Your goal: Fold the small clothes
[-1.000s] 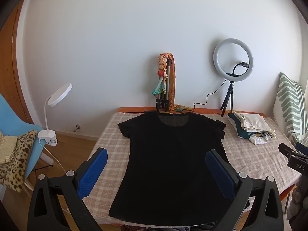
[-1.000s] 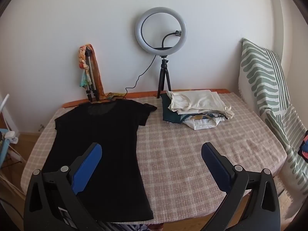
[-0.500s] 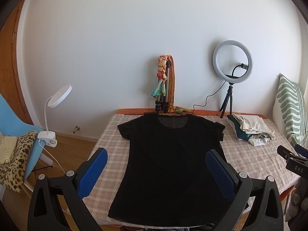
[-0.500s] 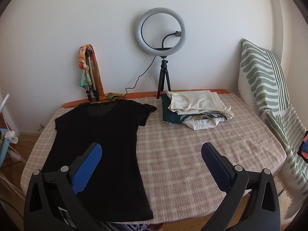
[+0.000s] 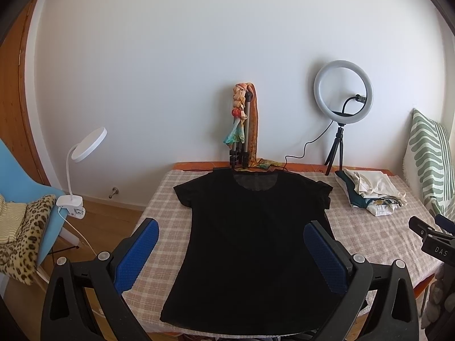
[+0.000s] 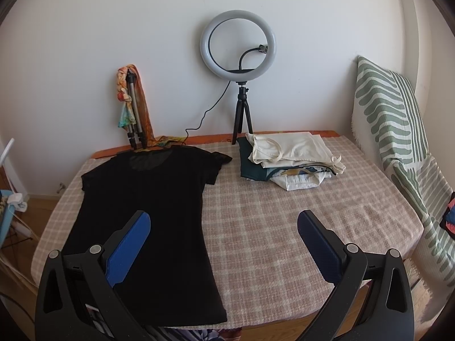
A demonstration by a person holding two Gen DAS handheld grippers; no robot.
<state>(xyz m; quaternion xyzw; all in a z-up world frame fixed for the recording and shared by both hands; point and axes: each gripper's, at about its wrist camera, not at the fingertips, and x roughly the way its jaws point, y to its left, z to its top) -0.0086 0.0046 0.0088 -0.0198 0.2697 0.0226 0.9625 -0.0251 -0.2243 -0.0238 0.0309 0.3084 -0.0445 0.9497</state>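
Two grippers, both with jaws spread wide and holding nothing. Left gripper [image 5: 231, 251] hangs over the lower half of the black T-shirt [image 5: 253, 227], jaws straddling its body. Right gripper [image 6: 224, 241] sits further right: its left jaw is over the shirt's right edge, its right jaw over bare checked cloth.

One T-shirt, laid flat and face up on the desk [image 6: 284, 227], neck toward the wall, hem at the near edge, both sleeves out. No fold in it yet.

Step, as I read it: pre-grasp, first fold not started. Next move probably needs each gripper down on a matching edge point, a sleeve or shoulder plus the hem on the same side, pinching only the fabric and not the tablecloth under it, then carrying that side across the middle. Thin dark cloth will likely sag and drag if lifted unevenly.

Count:
- 1 pile of folded clothes [image 6: 287, 164] at the far right of the desk, well apart from the shirt; item count unclear
- 1 ring light [image 6: 237, 46] on a small tripod
- 1 folded tripod [image 5: 241, 130] with a scarf wrapped on it
- 1 clip lamp [image 5: 82, 153] on a blue chair, left of the desk
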